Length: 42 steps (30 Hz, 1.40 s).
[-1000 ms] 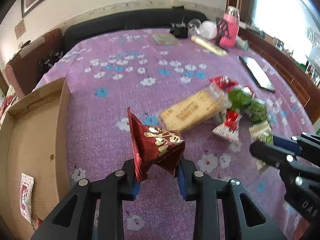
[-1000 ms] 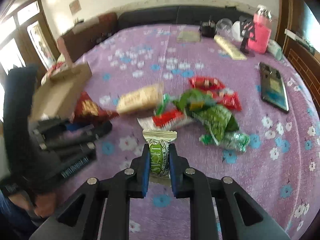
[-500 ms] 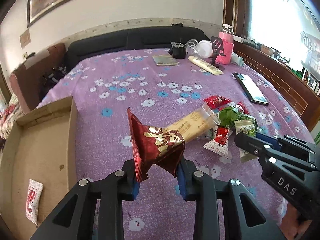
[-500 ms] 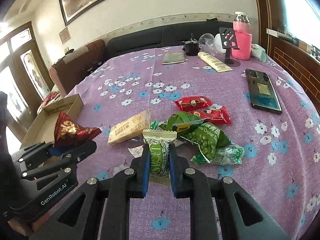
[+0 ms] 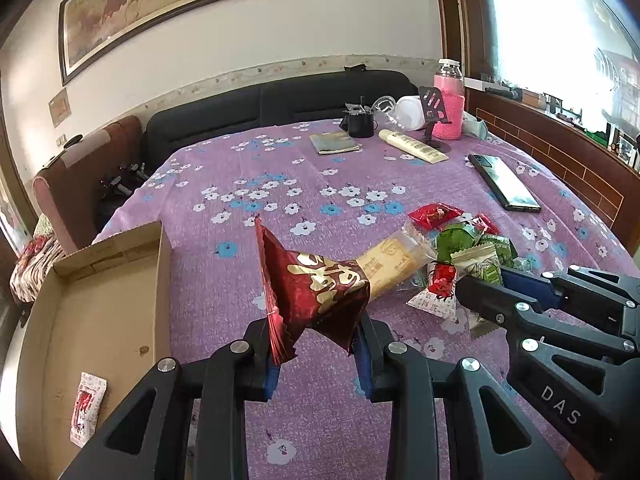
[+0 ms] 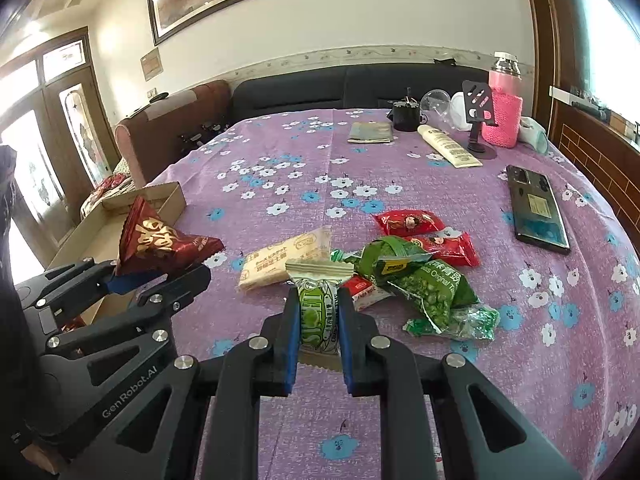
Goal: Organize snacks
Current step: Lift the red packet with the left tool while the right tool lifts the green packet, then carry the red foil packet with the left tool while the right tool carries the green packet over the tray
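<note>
The left gripper (image 5: 318, 346) clamps a crinkled dark-red foil packet (image 5: 316, 288) with gold lettering, held above the purple flowered tablecloth (image 5: 280, 184) beside an open cardboard box (image 5: 100, 304). The right gripper (image 6: 319, 322) pinches a small green-and-white sachet (image 6: 318, 312). Just beyond it lie heaped green and red snack packets (image 6: 420, 276) and a pale biscuit pack (image 6: 280, 258)

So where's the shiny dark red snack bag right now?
The dark red snack bag is pinched in the left gripper, held above the purple tablecloth, just right of the cardboard box.
</note>
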{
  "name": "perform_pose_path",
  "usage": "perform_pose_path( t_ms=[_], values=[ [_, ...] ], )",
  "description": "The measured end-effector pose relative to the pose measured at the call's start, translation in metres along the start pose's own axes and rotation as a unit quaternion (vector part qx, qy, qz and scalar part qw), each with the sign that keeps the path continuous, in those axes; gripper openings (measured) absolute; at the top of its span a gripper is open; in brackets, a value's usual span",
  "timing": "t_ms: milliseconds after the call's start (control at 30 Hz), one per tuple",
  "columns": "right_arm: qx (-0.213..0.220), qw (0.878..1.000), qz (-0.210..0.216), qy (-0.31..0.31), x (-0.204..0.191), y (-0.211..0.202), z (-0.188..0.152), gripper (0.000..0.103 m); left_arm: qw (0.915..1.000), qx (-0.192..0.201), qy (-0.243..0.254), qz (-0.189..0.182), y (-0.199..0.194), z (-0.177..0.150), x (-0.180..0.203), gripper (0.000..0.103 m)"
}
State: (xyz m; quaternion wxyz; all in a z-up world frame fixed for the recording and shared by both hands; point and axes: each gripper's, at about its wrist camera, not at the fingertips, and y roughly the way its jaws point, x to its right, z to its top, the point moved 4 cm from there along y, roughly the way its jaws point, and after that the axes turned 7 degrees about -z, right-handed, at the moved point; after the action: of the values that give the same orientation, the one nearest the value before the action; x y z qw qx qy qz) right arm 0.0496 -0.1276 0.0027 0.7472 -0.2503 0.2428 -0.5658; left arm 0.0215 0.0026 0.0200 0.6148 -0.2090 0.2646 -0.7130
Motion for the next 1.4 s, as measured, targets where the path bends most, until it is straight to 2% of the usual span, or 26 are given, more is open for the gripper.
perform_pose_path(
  t_ms=[500, 700, 933, 1100, 1400],
  values=[
    [0.0, 0.999, -0.034, 0.006, 0.01, 0.004, 0.003, 0.016, 0.9997, 0.02, -0.005, 0.014, -0.014, 0.0, -0.002, 0.031],
    [0.003, 1.0, -0.029, -0.007, -0.007, -0.007, 0.008, 0.016, 0.999, 0.034, -0.02, 0.024, -0.034, -0.004, -0.018, 0.032],
    [-0.004, 0.999, 0.017, -0.038, -0.056, -0.017, 0.02, 0.017, 0.9959, 0.047, -0.055, 0.054, -0.059, -0.012, -0.063, 0.032],
    [-0.007, 0.996, 0.057, -0.066, -0.1, -0.022, 0.024, 0.017, 0.9918, 0.041, -0.091, 0.079, -0.071, -0.029, -0.104, 0.032],
    [-0.032, 0.984, 0.134, -0.11, -0.174, -0.023, 0.018, 0.017, 0.9775, 0.015, -0.167, 0.128, -0.084, -0.072, -0.185, 0.032]
  ],
)
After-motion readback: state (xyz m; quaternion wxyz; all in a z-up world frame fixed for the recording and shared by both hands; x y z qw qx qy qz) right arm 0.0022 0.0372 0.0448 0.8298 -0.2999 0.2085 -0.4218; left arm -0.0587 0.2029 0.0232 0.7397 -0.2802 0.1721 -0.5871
